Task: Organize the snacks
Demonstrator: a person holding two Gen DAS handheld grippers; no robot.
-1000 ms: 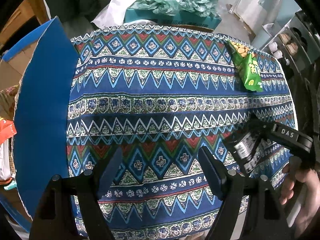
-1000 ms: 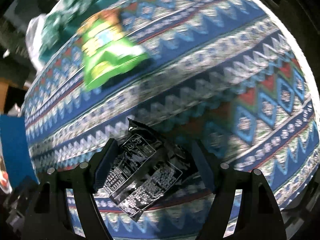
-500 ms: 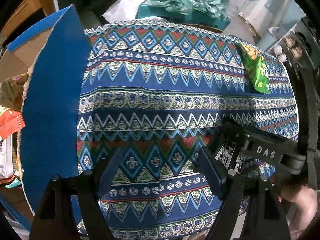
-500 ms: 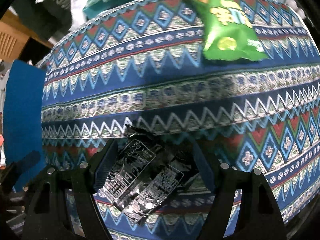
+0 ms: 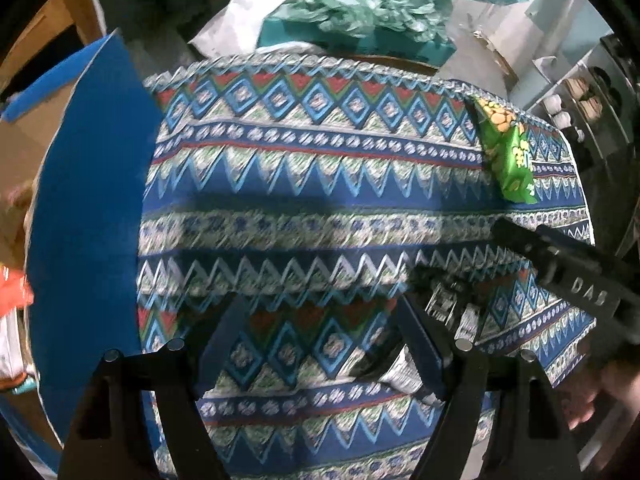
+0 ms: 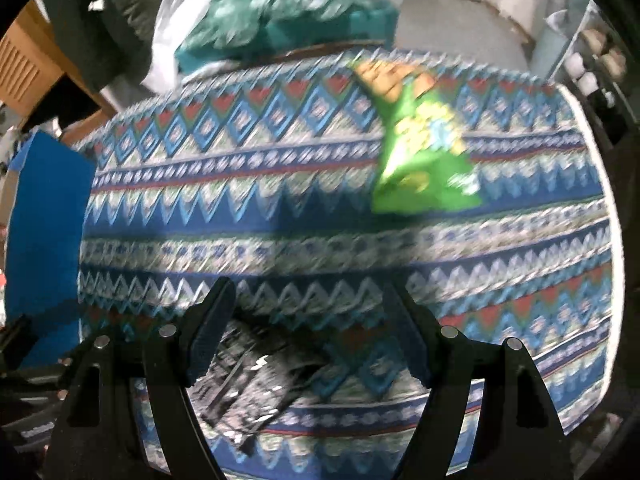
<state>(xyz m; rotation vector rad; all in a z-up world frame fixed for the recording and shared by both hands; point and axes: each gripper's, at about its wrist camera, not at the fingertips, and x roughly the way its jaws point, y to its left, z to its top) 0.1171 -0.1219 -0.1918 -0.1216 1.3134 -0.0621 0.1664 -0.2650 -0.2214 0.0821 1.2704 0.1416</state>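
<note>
Carry the black packet (image 6: 256, 384) level and low toward the blue box (image 6: 44, 216) at the left, without squeezing harder. The right claw (image 6: 308, 340) appears clenched on it, packet low between its jaws against the left finger. The left claw (image 5: 316, 344) hangs released over the bench (image 5: 320, 208); the green bag (image 6: 420, 152) lies far off.

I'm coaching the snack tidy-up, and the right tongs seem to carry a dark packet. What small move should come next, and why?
Probably carry the black packet, gripped in the right tongs, further left toward the blue box, since red snacks already sit there. The left tongs are open with nothing in them; the green bag remains on the cloth.
</note>
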